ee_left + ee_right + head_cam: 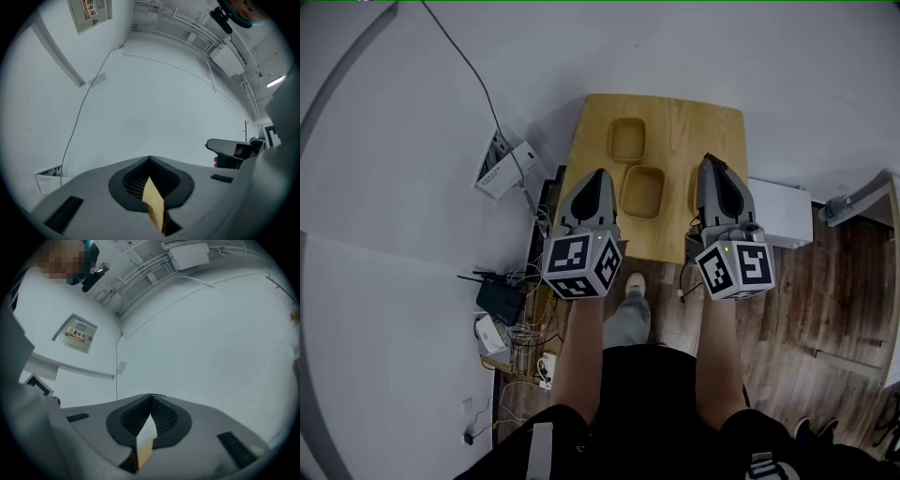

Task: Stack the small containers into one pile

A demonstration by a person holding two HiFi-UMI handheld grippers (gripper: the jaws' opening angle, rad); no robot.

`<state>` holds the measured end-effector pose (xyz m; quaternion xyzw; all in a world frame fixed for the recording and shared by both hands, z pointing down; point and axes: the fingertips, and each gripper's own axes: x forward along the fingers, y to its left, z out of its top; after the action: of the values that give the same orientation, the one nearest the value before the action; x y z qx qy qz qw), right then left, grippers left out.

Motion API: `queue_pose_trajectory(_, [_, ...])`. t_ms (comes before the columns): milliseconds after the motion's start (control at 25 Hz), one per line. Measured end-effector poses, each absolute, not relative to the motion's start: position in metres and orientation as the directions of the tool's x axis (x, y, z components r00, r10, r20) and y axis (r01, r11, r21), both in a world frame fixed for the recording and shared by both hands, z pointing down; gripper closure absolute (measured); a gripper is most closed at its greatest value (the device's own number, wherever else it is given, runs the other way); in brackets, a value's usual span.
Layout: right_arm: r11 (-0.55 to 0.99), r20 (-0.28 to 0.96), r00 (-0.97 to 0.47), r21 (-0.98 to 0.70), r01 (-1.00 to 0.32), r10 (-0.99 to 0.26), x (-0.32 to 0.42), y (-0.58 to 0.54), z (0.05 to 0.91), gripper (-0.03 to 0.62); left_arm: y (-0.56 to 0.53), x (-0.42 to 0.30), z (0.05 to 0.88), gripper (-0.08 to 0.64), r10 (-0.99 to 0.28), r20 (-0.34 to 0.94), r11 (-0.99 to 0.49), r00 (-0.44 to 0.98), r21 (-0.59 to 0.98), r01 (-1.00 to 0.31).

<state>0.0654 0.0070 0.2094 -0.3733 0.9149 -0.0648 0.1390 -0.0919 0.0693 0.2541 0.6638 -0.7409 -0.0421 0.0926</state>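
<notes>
Two small tan containers with rounded corners lie on a wooden table: one at the back, one nearer me. The rim of a third container peeks out beside the right gripper, mostly hidden. My left gripper hovers at the table's left front, left of the near container, jaws shut and empty. My right gripper is over the table's right side, jaws also closed with nothing held. Both gripper views face the white wall; the left gripper and the right gripper show tips together.
A white box stands right of the table. On the floor to the left are a white carton, a black router and tangled cables. My shoe is at the table's front edge. The right gripper shows in the left gripper view.
</notes>
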Motion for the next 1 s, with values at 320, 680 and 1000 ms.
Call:
queue_pose_trajectory(320, [0.683, -0.076, -0.684, -0.204, -0.701, -0.725, -0.002, -0.070, 0.249, 0.588, -0.013, -0.158, 0.293, 0.554, -0.987, 0.138, 0.112, -0.078, 0.265, -0.958])
queue_pose_trajectory(680, [0.620, -0.089, -0.615, -0.183, -0.763, -0.784, -0.004, -0.132, 0.222, 0.588, -0.085, -0.175, 0.249, 0.554, -0.999, 0.048, 0.001, 0.011, 0.244, -0.970])
queue_pose_trajectory(1000, [0.638, -0.086, -0.634, -0.178, -0.749, -0.768, -0.028, -0.162, 0.203, 0.587, -0.112, -0.206, 0.237, 0.554, -0.997, 0.075, 0.054, -0.036, 0.253, -0.966])
